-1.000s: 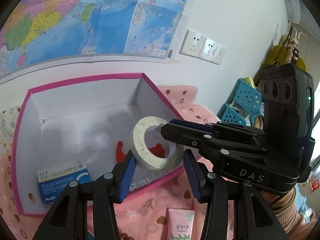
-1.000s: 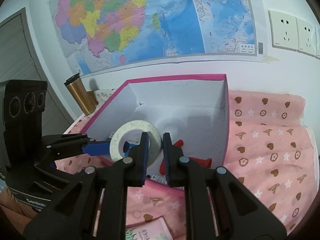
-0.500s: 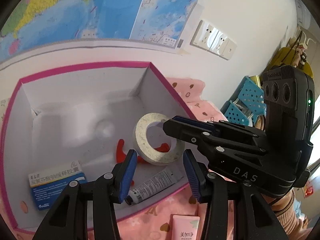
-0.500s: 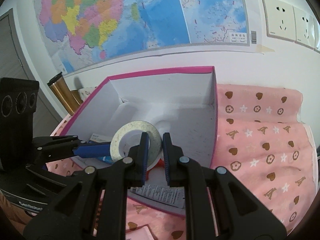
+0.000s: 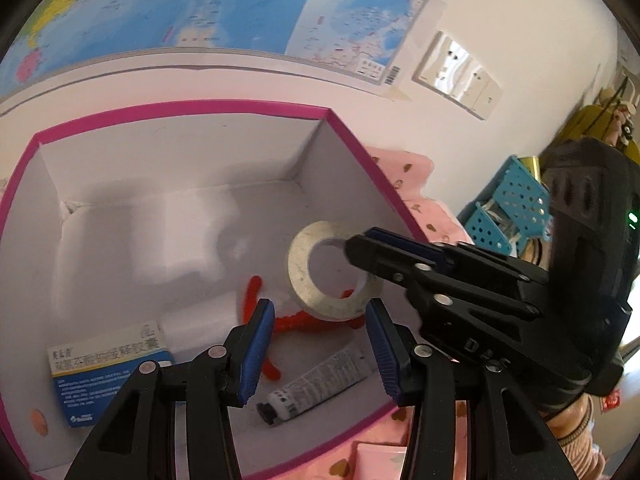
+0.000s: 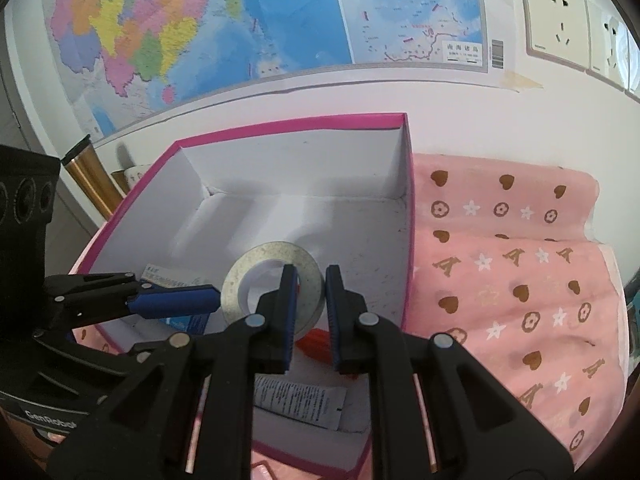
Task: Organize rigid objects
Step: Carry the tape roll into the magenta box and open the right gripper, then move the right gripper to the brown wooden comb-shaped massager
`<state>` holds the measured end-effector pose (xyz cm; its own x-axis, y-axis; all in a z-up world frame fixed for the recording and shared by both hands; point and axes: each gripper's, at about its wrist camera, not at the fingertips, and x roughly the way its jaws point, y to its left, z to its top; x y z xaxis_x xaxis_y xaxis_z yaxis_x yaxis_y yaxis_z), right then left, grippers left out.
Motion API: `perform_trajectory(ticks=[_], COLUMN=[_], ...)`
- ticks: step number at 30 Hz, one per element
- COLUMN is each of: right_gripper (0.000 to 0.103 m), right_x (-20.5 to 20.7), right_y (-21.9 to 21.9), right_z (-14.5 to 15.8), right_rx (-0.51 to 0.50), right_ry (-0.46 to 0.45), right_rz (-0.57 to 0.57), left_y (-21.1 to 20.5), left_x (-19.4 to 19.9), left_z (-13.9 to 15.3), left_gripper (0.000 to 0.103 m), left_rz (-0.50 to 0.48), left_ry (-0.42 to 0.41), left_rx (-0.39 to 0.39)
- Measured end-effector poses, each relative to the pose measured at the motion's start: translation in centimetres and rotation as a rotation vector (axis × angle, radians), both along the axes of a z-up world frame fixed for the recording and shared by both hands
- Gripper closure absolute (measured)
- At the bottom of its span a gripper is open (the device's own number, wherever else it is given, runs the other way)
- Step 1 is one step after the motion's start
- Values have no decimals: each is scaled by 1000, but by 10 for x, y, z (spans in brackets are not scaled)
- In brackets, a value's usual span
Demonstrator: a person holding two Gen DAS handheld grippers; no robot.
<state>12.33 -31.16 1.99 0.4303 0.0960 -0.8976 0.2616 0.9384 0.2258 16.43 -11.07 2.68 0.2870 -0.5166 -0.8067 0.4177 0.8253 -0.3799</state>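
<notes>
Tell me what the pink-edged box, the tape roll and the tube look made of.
Box: likely cardboard, matte white inside, with folded flaps visible at the corners. Tape roll: probably paper tape, with a dull off-white, slightly grainy face. Tube: looks like soft plastic or foil laminate, printed, with a flat crimped end and a dark cap.

Looks to us like someone's home, probably a bedroom or spare room. We've got a big colourful wall map [image 6: 248, 20] taped up over household wall sockets [image 6: 560, 24], a pink cloth [image 6: 520, 280] printed with hearts and stars spread over the surface, blue plastic baskets [image 5: 516, 208] of clutter in the corner, and a gold thermos [image 6: 86, 172] against the wall.
</notes>
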Motion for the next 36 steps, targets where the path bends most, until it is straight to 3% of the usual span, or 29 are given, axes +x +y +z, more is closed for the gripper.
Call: perform_trajectory(ticks=[6,13,20,27,36], right_gripper=[79,72,66,62,61], right_x=[-6,-35,-69,-90,-93], right_y=[8,10,34,74,128], right_z=[5,17,47,44,-2], right_rx=[-65,18,68,187,281], right_ry=[-21,-61,-138,-118,22], right_rz=[-3,-1,93,217,327], left_y=[20,60,93,115,148], left_x=[-8,-47,-91,-136,-182], left_z=[1,25,36,14,-11], left_gripper=[56,54,53,53,53], left_rz=[48,58,69,65,94], left_ry=[-33,-128,-189,-141,-45], left_rx=[1,-43,-14,64,127])
